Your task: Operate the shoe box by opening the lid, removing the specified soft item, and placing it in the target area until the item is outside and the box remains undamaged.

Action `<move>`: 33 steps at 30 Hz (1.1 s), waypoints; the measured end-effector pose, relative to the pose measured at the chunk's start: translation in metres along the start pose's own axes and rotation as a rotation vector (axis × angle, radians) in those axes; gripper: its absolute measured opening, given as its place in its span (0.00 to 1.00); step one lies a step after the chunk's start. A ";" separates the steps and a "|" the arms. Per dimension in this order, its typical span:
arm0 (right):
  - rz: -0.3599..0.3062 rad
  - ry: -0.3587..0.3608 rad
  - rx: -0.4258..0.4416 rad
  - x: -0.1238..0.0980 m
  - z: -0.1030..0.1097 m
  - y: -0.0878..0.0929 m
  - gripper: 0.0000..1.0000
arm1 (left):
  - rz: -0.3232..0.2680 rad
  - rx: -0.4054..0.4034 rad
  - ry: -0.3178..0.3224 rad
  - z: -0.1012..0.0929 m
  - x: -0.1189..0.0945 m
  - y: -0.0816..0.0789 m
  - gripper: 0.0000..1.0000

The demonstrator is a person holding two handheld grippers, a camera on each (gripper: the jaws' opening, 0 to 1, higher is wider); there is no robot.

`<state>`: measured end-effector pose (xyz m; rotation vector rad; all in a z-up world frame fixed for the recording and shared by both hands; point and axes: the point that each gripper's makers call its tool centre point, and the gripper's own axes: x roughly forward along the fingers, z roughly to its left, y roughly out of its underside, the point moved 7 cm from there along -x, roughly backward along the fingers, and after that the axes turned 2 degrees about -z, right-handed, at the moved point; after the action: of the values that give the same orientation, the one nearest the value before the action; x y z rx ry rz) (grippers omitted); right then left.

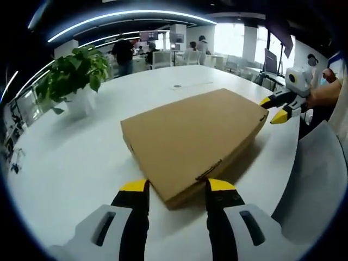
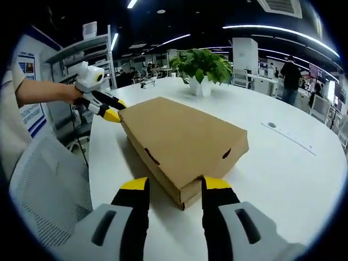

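A flat brown cardboard shoe box point(image 1: 190, 138) lies on the white table point(image 1: 70, 163) with its lid down. My left gripper point(image 1: 177, 187) is open, and its yellow-tipped jaws straddle the box's near corner. At the opposite corner my right gripper point(image 1: 273, 109) shows open, held by a hand. In the right gripper view the box point(image 2: 182, 138) runs away from me, and my right gripper point(image 2: 175, 185) is open around its near corner. The left gripper point(image 2: 111, 109) sits at the box's far corner, held by a hand point(image 2: 68, 92). The soft item is hidden inside the box.
A potted plant point(image 1: 76, 76) point(image 2: 204, 65) stands on the table beyond the box. A grey mesh chair point(image 1: 315, 179) point(image 2: 49, 185) sits at the table edge between the hands. A small round port point(image 2: 272, 125) is set in the tabletop. People stand far behind.
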<state>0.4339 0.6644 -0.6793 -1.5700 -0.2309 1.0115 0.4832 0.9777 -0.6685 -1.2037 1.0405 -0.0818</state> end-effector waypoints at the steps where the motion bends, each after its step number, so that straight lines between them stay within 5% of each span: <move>1: 0.000 0.000 0.000 0.000 0.001 0.000 0.34 | 0.004 0.000 -0.001 0.000 -0.001 0.001 0.40; 21: -0.011 0.009 0.002 0.001 0.017 0.003 0.29 | 0.055 0.001 -0.020 0.003 -0.016 0.009 0.39; 26: -0.020 0.015 0.015 0.000 0.017 0.002 0.28 | 0.039 -0.018 -0.032 0.001 -0.017 0.009 0.41; 28: -0.025 0.014 0.019 0.000 0.018 0.001 0.29 | 0.008 -0.141 -0.010 -0.002 -0.017 0.006 0.47; 33: -0.040 0.009 0.017 -0.005 0.019 -0.004 0.29 | 0.000 -0.096 -0.011 -0.002 -0.020 0.005 0.51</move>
<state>0.4189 0.6763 -0.6719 -1.5486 -0.2468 0.9728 0.4683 0.9889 -0.6600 -1.2894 1.0449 -0.0252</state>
